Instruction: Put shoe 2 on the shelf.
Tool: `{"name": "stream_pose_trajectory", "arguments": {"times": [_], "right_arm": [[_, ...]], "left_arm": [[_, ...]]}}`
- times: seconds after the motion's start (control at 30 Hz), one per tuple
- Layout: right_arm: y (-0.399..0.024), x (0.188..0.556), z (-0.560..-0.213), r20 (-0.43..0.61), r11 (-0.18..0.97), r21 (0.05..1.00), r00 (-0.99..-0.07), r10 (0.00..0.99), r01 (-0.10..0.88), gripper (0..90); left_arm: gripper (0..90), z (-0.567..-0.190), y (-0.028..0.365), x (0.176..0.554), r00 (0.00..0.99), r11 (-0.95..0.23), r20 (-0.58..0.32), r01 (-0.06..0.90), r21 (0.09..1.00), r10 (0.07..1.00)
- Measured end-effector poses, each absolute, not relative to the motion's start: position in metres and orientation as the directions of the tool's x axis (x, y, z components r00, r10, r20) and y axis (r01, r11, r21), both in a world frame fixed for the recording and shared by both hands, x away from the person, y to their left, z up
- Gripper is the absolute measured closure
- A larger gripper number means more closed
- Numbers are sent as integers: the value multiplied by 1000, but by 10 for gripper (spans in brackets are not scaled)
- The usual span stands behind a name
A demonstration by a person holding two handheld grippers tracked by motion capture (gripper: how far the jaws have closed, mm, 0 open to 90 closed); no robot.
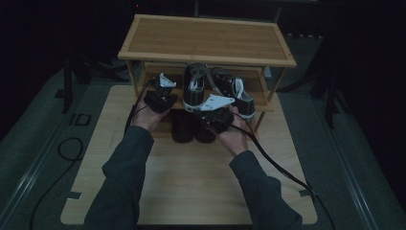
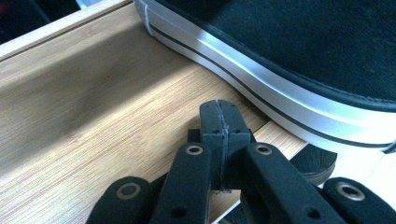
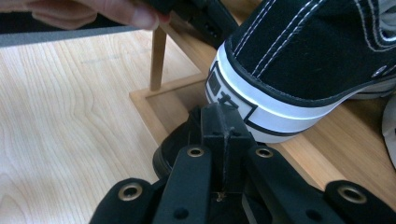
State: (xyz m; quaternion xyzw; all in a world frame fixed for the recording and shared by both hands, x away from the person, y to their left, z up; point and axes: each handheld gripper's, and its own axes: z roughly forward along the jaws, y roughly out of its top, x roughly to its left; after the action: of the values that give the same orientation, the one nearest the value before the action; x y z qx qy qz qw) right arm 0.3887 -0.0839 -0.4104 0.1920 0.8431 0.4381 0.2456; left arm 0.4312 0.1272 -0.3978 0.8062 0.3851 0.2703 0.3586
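2 grippers, both shut on nothing, parked at middle shelf [image 1: 268, 106] of rack [image 1: 206, 40]. Left gripper [image 1: 160, 98] at shelf's left end, jaws pressed together over bare wood, just beside left sneaker [image 2: 299, 70] sole, not touching. Right gripper [image 1: 216, 115] at shelf's front edge, tip close under heel [image 3: 243, 100] of that sneaker, contact unclear. 2 sneakers on middle shelf, side by side; 2 dark shoes [image 1: 191, 127] below on bottom shelf. Likely about to move the left sneaker. Risks: closed jaws can only push, so shove at heel could skid sneaker into its neighbour or off shelf back; heel overhangs front edge slightly, so upward nudge may tip it; right cable [image 1: 282, 167] could snag rack leg; light rack may shift on table [image 1: 191, 191] if shelf gets bumped.
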Motion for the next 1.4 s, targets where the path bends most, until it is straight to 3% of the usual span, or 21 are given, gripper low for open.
{"name": "stream_pose_trajectory", "arguments": {"times": [0.7, 1.4], "right_arm": [[-80, 397, -411, -239, 545, 827, -790, 564, 139, 900], [-115, 381, -410, -212, 557, 820, -836, 506, 129, 900]], "left_arm": [[900, -398, 127, 431, 559, -445, 158, 425, 788, 814], [900, -398, 128, 431, 560, -443, 156, 425, 789, 814]]}}
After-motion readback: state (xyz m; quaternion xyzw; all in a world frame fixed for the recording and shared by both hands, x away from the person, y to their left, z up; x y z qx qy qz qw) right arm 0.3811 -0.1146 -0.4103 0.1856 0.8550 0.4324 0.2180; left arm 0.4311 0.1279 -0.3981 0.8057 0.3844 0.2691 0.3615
